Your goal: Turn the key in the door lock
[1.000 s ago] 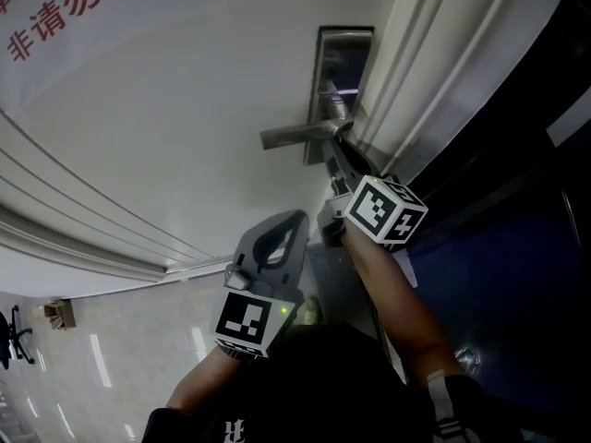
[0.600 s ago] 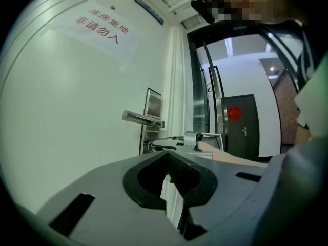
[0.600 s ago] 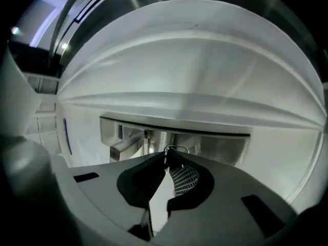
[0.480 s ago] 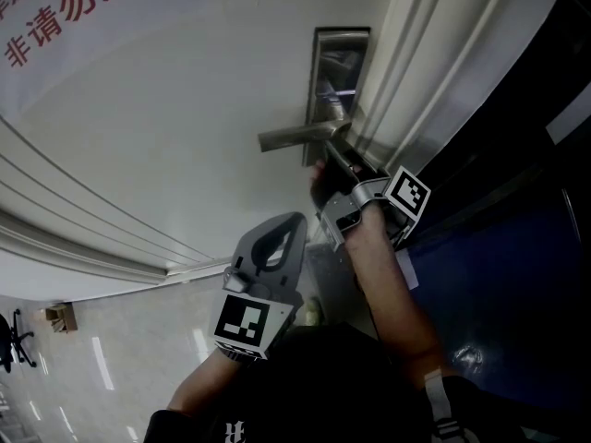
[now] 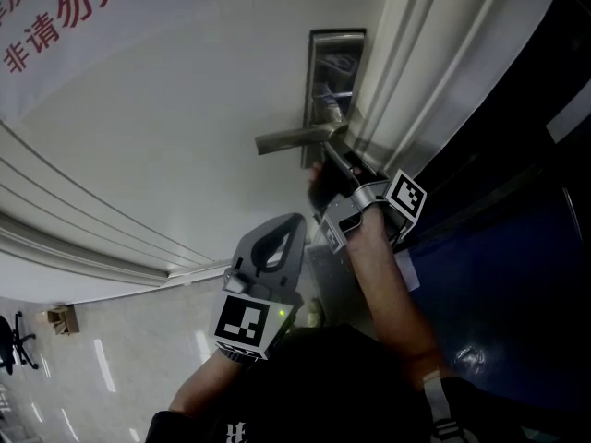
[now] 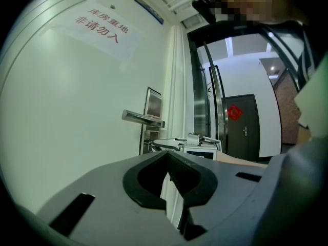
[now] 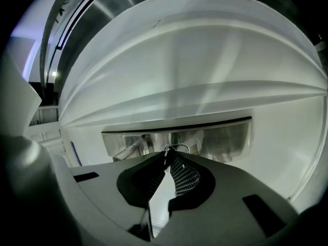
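The right gripper (image 7: 168,156) has its jaws pressed together on a small metal loop at their tips, which I take to be the head of the key (image 7: 176,147). The key's blade is hidden, presumably in the keyhole. Just beyond, at 12 o'clock from the tips in the right gripper view, lies the steel lock plate (image 7: 220,136).

In the head view the right gripper (image 5: 328,172) meets the plate at its lower end, directly under the door handle (image 5: 288,138). The handle sticks out toward 9 o'clock across the white door (image 5: 185,118).

The left gripper (image 6: 167,157) sits at 7 o'clock from the right one, well back from the door. Its jaws are closed on nothing.

The step in hand looks like the turn itself, with the key gripped and the wrist at the lock. The next move calls for rolling the right wrist about the key's axis. The pinch must stay firm and square, so the thin metal does not slip between the pads.
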A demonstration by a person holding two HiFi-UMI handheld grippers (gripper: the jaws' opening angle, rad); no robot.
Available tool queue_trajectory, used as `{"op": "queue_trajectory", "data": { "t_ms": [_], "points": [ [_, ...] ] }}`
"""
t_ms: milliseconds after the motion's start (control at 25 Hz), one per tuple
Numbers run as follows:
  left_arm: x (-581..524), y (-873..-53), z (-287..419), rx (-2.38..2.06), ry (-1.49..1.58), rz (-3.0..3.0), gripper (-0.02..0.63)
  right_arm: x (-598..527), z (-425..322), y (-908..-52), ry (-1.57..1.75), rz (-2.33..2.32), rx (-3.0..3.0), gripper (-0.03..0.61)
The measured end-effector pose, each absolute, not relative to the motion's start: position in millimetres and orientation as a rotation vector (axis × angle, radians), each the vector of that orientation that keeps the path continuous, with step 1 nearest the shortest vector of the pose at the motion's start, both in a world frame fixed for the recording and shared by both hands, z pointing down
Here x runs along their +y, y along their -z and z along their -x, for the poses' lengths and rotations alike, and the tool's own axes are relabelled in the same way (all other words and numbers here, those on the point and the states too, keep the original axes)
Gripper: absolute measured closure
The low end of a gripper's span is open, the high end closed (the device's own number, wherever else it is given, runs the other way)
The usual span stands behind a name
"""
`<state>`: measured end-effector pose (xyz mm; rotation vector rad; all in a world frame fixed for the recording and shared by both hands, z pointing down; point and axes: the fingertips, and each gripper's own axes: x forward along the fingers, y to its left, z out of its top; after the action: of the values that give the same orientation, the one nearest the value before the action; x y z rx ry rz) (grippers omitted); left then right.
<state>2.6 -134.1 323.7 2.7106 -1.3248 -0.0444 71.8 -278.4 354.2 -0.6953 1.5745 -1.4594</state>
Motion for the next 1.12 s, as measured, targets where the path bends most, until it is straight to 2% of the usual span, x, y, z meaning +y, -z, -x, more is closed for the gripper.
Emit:
{"op": "queue_trajectory", "data": {
  "t_ms": [440,800,960,1120],
  "points": [
    [-138,-327,-8,-1.311,0.045,-2.706,0.606,-257,-74,-358,1.424,0.618,1.579,0.552],
    [-139,-330,-24,-1.259,0.051,-2.721,0.606,-237,-79,-372,1.393,0.739,1.768,0.552],
    [-144,-328,-26,-1.264,0.052,-2.723,0.606,-222,-75,-357,1.174,0.887,2.121,0.554],
    [-149,-324,-26,-1.287,0.054,-2.730,0.606,-204,-74,-345,0.729,1.158,2.532,0.560]
  ]
}}
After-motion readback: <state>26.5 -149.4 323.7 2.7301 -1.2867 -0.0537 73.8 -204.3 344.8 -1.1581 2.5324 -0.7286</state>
